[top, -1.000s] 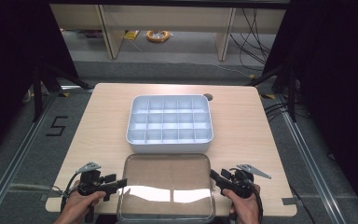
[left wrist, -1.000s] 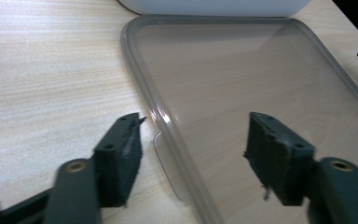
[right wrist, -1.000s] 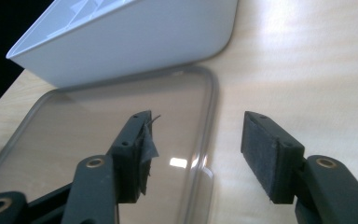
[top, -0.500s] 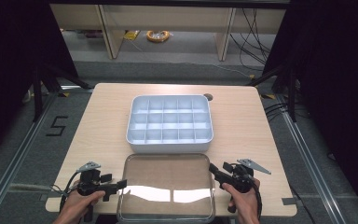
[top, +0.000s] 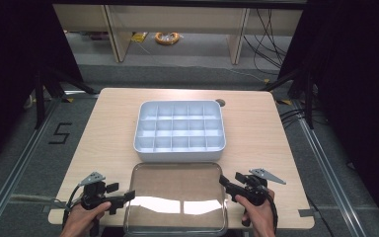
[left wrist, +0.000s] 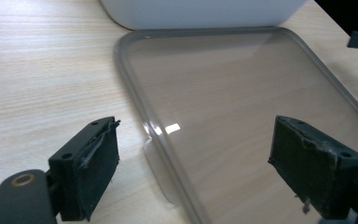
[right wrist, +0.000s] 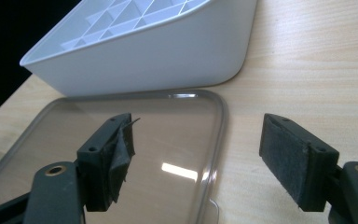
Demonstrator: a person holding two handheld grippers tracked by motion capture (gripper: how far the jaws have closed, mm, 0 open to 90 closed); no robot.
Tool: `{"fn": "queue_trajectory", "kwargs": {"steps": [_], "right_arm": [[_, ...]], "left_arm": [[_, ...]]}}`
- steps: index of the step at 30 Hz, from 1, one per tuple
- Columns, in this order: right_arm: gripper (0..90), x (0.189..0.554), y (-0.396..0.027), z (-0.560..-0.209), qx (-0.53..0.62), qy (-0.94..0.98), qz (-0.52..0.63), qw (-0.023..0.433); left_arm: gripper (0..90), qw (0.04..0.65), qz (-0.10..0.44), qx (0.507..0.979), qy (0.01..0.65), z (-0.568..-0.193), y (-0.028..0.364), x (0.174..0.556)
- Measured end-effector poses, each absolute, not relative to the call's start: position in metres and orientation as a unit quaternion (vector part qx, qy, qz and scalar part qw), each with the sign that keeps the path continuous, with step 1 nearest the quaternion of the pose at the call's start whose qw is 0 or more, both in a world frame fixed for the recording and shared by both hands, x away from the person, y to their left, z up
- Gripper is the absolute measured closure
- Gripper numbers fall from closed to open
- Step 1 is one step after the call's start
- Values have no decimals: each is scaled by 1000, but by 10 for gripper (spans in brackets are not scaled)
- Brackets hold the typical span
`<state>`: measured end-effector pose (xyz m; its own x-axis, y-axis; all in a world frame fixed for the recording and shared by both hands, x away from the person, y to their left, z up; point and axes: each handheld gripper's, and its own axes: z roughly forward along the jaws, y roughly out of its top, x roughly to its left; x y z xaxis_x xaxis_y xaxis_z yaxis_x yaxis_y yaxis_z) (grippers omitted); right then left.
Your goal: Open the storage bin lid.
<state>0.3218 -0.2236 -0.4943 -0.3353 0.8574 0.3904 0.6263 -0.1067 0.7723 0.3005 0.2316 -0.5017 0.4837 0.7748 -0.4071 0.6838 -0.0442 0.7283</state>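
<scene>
- Dark curtains close in both sides of a pale wooden table (top: pixel 103 128), and beyond its far edge we see a grey floor with cables and a coil of yellow cord.
- On the table a white divided box (top: pixel 179 131) sits near the middle, all its compartments empty as far as we can tell.
- Its clear lid (top: pixel 176 197) lies flat just in front of the box, the far edge close against the box wall; we judge it was laid there so both hands can reach it from the near side.
- Our left gripper (top: pixel 122 199) sits low at the lid's left edge, hand behind it, pointing inward; in the left gripper view its fingers (left wrist: pixel 87 173) are spread wide with the lid's rim running between them, gripping nothing.
- Our right gripper (top: pixel 225 182) mirrors it at the right edge; in the right gripper view its fingers (right wrist: pixel 296 161) are likewise spread, straddling the rim near a corner without pinching it.
- We read this symmetric pose as a setup for taking the lid by both sides and lifting it onto the box.
</scene>
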Motion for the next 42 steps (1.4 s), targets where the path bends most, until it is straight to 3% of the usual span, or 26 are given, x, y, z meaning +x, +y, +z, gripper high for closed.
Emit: {"fn": "queue_trajectory", "kwargs": {"steps": [25, 26, 29, 42], "right_arm": [[294, 292, -210, -489, 530, 693, 474, 120], [293, 287, -206, -486, 556, 686, 458, 103], [271, 285, -208, -488, 521, 700, 473, 123], [239, 270, -207, -489, 525, 711, 456, 107]], "left_arm": [[147, 479, 44, 744, 465, -497, 222, 279], [147, 478, 44, 742, 469, -496, 222, 278], [147, 481, 45, 741, 466, -496, 223, 275], [147, 475, 39, 749, 460, -495, 220, 264]]}}
